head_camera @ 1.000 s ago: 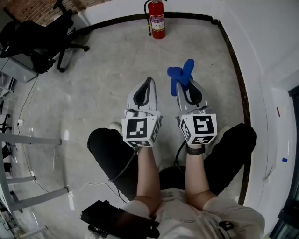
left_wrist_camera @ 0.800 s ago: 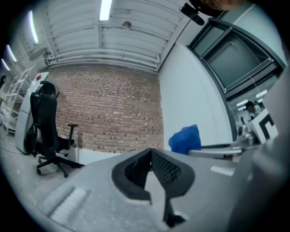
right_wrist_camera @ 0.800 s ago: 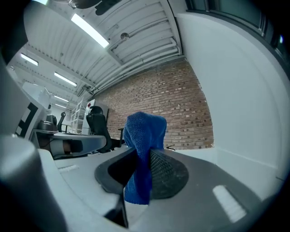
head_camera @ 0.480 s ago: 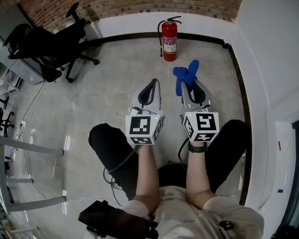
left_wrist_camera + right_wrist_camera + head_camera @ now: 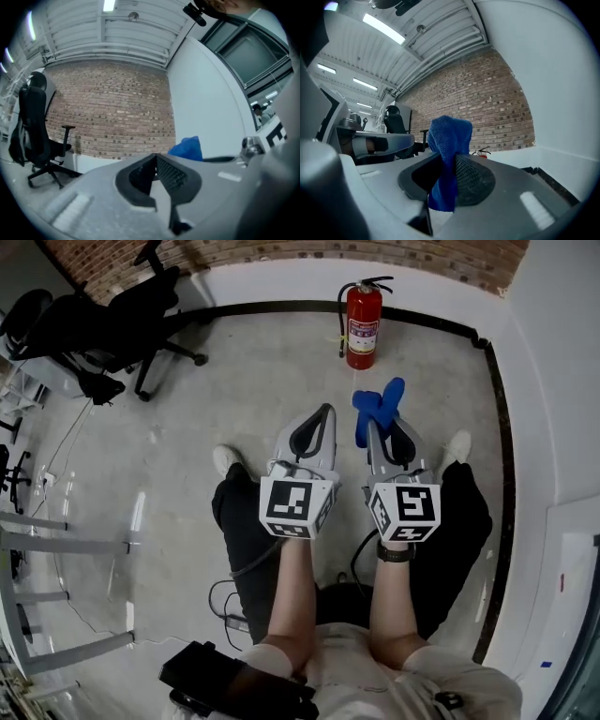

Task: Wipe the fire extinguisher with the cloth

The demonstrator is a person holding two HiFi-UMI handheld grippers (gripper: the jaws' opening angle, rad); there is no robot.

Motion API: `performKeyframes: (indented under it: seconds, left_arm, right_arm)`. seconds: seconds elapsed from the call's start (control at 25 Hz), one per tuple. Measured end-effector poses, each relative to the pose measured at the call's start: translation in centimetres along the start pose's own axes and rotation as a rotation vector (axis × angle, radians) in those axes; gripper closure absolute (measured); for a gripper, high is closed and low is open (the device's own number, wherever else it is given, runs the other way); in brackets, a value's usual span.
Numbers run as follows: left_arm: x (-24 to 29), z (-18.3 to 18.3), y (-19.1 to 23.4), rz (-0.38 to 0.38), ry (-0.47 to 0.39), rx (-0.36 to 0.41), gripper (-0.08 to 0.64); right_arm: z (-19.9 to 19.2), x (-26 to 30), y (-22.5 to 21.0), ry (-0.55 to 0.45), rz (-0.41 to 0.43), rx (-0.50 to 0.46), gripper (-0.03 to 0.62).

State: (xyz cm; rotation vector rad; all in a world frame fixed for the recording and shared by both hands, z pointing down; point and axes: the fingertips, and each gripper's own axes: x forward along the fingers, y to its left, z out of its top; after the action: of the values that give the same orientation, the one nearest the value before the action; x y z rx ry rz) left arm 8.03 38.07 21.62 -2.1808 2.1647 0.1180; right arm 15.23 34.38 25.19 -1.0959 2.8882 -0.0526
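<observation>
The fire extinguisher stands upright on the floor by the wall, well ahead of both grippers; freestanding, it could topple under a hard wipe. Forearms reach forward side by side: left gripper pressed together, empty; right gripper pinching the blue cloth, which might slip out.

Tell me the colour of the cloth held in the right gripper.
Blue. The cloth shows best in the right gripper view.
</observation>
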Motion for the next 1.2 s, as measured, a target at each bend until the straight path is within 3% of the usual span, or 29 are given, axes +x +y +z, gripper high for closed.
performKeyframes:
  seconds: [0.12,0.24,0.52,0.68,0.96,1.08,1.2]
  left_arm:
    - [3.6,-2.9,1.9,-0.002,0.025,-0.043,0.561]
    - [7.1,-4.2,3.5,-0.007,0.046,-0.051,0.561]
    - [14.7,-2.8,7.1,-0.016,0.015,-0.023,0.561]
    - [19.3,-0.8,9.9,-0.029,-0.035,-0.032,0.561]
    - [29.2,2.3,13.4,-0.025,-0.104,0.036,0.561]
    - [33.0,1.2,14.9,-0.025,-0.094,0.036,0.561]
    - [36.7,-0.8,17.5,-0.019,-0.069,0.039,0.561]
  right_arm:
    - [-2.5,3.5,-2.0,0.036,-0.010,-0.002,0.511]
    - [-2.7,6.5,-5.1,0.041,-0.040,-0.012,0.511]
    - [-1.0,14.7,-9.4,0.040,-0.060,-0.067,0.511]
    - [2.1,19.7,-10.6,-0.018,-0.042,-0.100,0.511]
    - [6.8,28.7,-16.7,-0.081,-0.065,-0.185,0.511]
    - [5.3,32.9,-18.8,-0.038,-0.062,-0.181,0.511]
    - [1.4,37.8,-19.9,0.056,-0.057,-0.215,0.509]
